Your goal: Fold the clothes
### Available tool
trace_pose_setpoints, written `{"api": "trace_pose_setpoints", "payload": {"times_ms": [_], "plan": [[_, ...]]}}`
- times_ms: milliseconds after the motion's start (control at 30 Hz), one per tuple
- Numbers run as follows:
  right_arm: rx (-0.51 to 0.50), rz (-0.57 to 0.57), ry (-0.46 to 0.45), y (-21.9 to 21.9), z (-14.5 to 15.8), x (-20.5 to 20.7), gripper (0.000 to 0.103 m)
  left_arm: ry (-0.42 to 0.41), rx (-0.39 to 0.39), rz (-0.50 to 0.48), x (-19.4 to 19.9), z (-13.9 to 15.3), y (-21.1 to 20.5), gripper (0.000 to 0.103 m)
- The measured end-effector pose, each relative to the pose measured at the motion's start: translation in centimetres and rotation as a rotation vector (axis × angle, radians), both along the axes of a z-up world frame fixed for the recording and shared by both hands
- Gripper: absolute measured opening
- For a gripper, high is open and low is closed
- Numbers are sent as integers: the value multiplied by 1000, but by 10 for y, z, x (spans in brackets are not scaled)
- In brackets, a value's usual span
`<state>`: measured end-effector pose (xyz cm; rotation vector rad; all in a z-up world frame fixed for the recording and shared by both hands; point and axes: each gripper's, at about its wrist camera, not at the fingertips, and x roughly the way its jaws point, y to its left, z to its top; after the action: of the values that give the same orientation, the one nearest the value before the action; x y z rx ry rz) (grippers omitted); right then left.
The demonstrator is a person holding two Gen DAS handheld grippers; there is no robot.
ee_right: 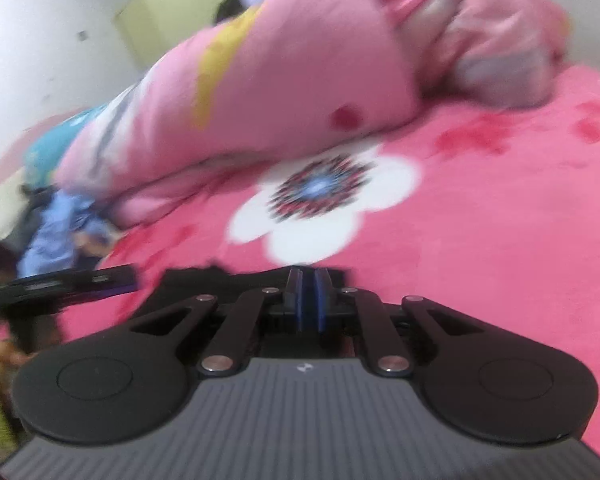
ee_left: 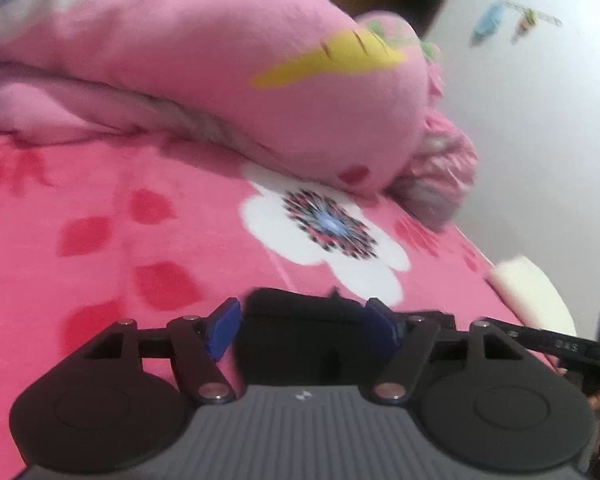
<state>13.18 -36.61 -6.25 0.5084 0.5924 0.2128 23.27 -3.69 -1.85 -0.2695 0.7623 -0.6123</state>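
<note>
Black garment (ee_left: 300, 320) lies on the pink bed (ee_left: 100, 248), near both grippers.
Soft, light, floppy: take an edge. Left gripper (ee_left: 302, 326) jaws open around it; right gripper (ee_right: 308, 298) jaws closed, possibly pinching fabric.

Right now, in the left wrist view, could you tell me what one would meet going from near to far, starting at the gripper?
Left gripper, open → black garment between its fingers → white flower print on the pink blanket → pink quilt → white wall.
</note>
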Motion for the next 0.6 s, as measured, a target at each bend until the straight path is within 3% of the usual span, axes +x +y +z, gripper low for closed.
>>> {"api": "trace_pose_setpoints", "payload": {"times_ms": [67,133,200,267,367,467,500,533,600], "plan": [[-6,-4,48,0,-15,20,4,5,44,2,13,-12,-12,69],[-5,-87,49,-16,-23,31,2,12,79,32,28,-23,-18,68],[-8,-235,54,-36,-21,29,8,54,34,98,43,-24,-7,64],[96,-271,13,-51,-15,13,8,68,-22,147,48,-15,9,65],[157,-152,-32,-39,-3,-1,8,41,-59,124,39,-2,20,71],[208,46,60,-10,-13,22,17,59,-5,45,34,-5,3,72],[193,33,104,-6,-20,31,17,75,26,24,36,-10,-6,72],[156,-24,112,-7,-20,34,11,93,60,18,38,-15,-12,72],[76,-149,114,-11,-18,37,11,106,71,70,40,-20,-9,62]]}}
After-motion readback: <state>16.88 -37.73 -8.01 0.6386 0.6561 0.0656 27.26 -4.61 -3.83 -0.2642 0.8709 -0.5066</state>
